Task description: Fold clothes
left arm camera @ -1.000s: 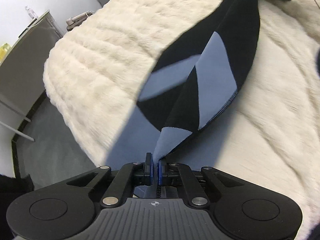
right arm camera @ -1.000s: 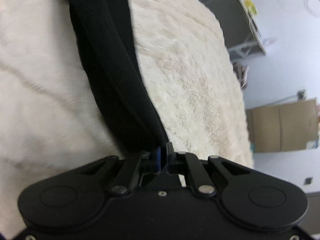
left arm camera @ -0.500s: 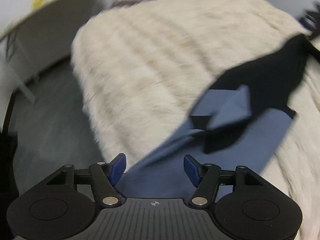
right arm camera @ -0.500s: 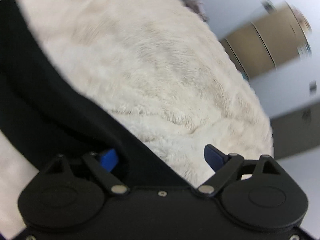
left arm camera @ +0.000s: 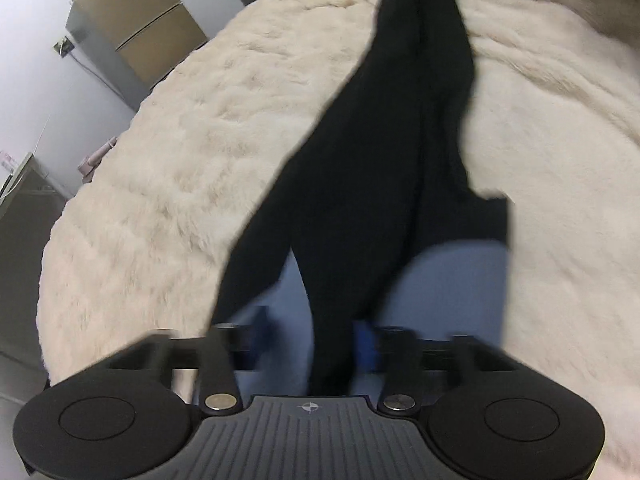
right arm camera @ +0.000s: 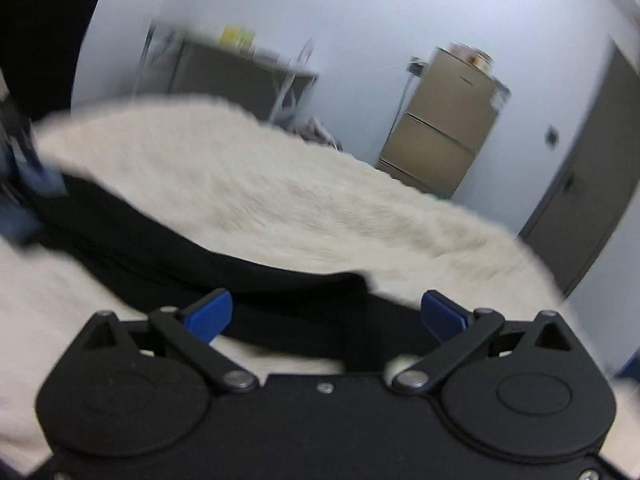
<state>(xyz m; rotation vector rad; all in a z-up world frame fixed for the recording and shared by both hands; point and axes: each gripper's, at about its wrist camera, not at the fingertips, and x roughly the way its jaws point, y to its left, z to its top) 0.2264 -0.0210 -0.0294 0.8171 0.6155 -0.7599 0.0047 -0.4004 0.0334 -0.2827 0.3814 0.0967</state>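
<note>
Garment: black-and-blue garment lies in a long, narrow strip across the cream fleece blanket, one end at each gripper.
Left gripper: left gripper sits low over the near end; its blue pads look part-way apart with a black fold running between them — motion blur hides whether they press the cloth, so its grip cannot be told.
Right gripper: right gripper has its jaws spread wide, nothing between the pads; the garment's black far end lies just ahead of them on the blanket.
Handling: soft, light, limp knit — likely to sag and slide off its own folds rather than hold a crease.
Where to hold: probably the two end corners, pinched through all layers at the hem, so the strip lifts flat.
Background: brown cabinet against the wall.
</note>
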